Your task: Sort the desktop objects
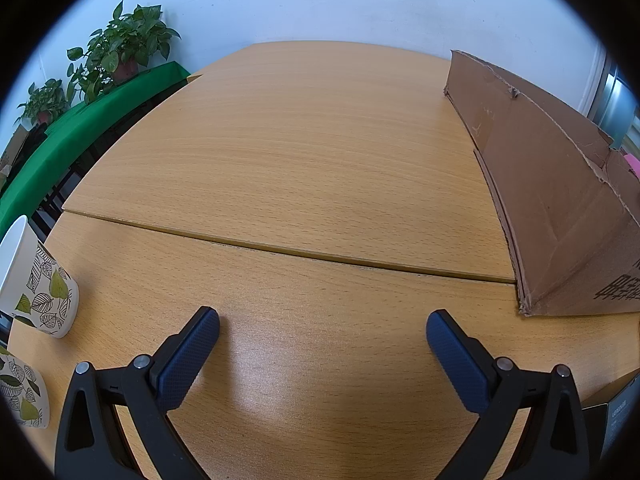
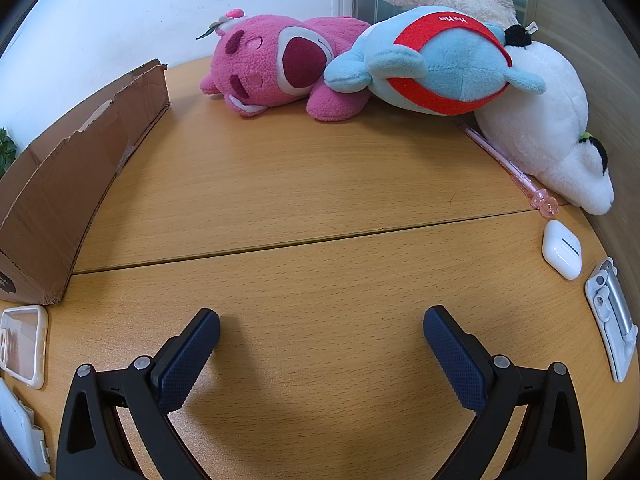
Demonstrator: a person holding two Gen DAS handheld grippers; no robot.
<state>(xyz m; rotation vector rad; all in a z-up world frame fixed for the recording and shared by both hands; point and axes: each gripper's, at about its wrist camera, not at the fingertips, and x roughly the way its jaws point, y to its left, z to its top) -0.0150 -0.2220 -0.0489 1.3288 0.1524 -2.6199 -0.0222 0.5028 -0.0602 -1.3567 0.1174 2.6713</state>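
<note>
1. We find both grippers released and empty over bare bench [image 2: 320, 208]: left gripper [image 1: 322, 330], right gripper [image 2: 321, 326].
2. Beside the right gripper's left finger lies a clear phone case [image 2: 22, 344]; off its right finger, a white earbud case [image 2: 561, 254] and pink pen [image 2: 506, 162].
3. Beyond, the cardboard box [image 2: 60, 200] stands left; plush toys [image 2: 360, 68] are heaped farthest.
4. We judge that sorting has not begun; the next move calls for choosing and reaching one item.
</note>
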